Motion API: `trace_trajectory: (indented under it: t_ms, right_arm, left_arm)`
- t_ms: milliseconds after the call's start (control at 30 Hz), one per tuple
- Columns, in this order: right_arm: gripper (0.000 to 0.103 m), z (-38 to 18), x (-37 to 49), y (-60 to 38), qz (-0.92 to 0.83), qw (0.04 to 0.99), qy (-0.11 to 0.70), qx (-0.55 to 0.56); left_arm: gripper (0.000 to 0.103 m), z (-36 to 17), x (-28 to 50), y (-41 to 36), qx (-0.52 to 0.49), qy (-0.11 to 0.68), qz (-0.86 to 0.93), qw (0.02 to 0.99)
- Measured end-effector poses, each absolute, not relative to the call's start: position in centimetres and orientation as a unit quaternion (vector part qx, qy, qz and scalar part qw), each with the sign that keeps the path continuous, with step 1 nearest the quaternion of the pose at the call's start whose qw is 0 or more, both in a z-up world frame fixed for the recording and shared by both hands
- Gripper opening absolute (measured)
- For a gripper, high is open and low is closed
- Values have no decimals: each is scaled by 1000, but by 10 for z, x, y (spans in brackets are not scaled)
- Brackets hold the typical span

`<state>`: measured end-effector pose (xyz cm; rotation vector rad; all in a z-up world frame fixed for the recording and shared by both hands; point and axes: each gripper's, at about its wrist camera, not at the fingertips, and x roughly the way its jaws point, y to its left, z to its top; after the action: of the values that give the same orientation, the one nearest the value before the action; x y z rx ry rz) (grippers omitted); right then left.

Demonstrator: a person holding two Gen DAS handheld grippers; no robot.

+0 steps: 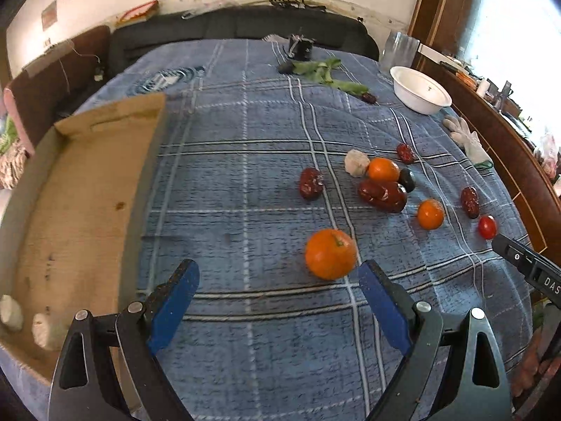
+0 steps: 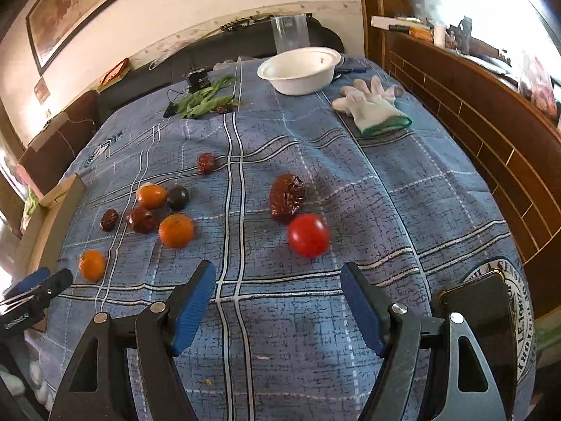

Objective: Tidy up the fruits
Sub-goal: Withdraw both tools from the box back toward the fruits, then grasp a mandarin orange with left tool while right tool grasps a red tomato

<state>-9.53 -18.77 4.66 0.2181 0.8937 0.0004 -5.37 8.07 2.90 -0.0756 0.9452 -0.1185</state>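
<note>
A: Two grippers are in service, both with fingers spread and holding nothing. The left gripper point(image 1: 278, 280) hangs above the blue plaid bedspread point(image 1: 245, 175) with the nearest orange point(image 1: 330, 259) just beside its right finger point(image 1: 382, 308), not between the pads.

B: And the right gripper point(image 2: 278, 287)?

A: Its spread fingers face the cherry tomato point(image 2: 308, 235), which lies just ahead of the gap. A wrinkled red date point(image 2: 286, 196) sits almost touching the tomato on the far side.

B: Where is the remaining fruit?

A: Loose on the bed, in a cluster: two smaller oranges point(image 1: 383, 169) point(image 1: 430, 214), a pair of dates point(image 1: 382, 194) pressed together, a dark round fruit point(image 1: 407, 179) and single dates around them. Nothing is sorted there.

B: Destination?

A: Probably the cardboard box point(image 1: 87, 182) at the left, which holds two pale lumps point(image 1: 10, 312) in its near corner. The white bowl point(image 2: 301, 70) at the far side appears empty and may be a second container. Judgement: each gripper stands wide to clear the round fruit before closing; the left one needs a small shift right to centre the orange.
</note>
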Motion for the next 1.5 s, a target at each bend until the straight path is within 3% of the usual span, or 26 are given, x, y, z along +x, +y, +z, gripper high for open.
trace_trajectory:
  t_ms: [200, 400, 500, 567, 633, 1033, 1500]
  right_arm:
    - [78, 39, -75, -192, -24, 895, 437, 89]
    - [67, 32, -58, -189, -32, 894, 444, 60]
    - [52, 26, -53, -188, -30, 888, 455, 57]
    - [39, 24, -53, -186, -35, 889, 453, 49]
    - [32, 23, -54, -185, -36, 890, 452, 45]
    - [33, 57, -90, -154, 51, 899, 428, 78]
    - [33, 94, -100, 38, 277, 864, 420, 27]
  left_arm:
    - [92, 19, -41, 67, -26, 465, -71, 882]
    - [91, 11, -34, 54, -14, 472, -86, 877]
    - [75, 10, -35, 50, 3, 463, -80, 883]
    - [46, 11, -36, 47, 20, 455, -76, 887]
    - [33, 13, -37, 48, 15, 453, -83, 888]
    - [33, 37, -69, 113, -82, 437, -62, 894]
    - [34, 75, -105, 278, -169, 380, 64, 907]
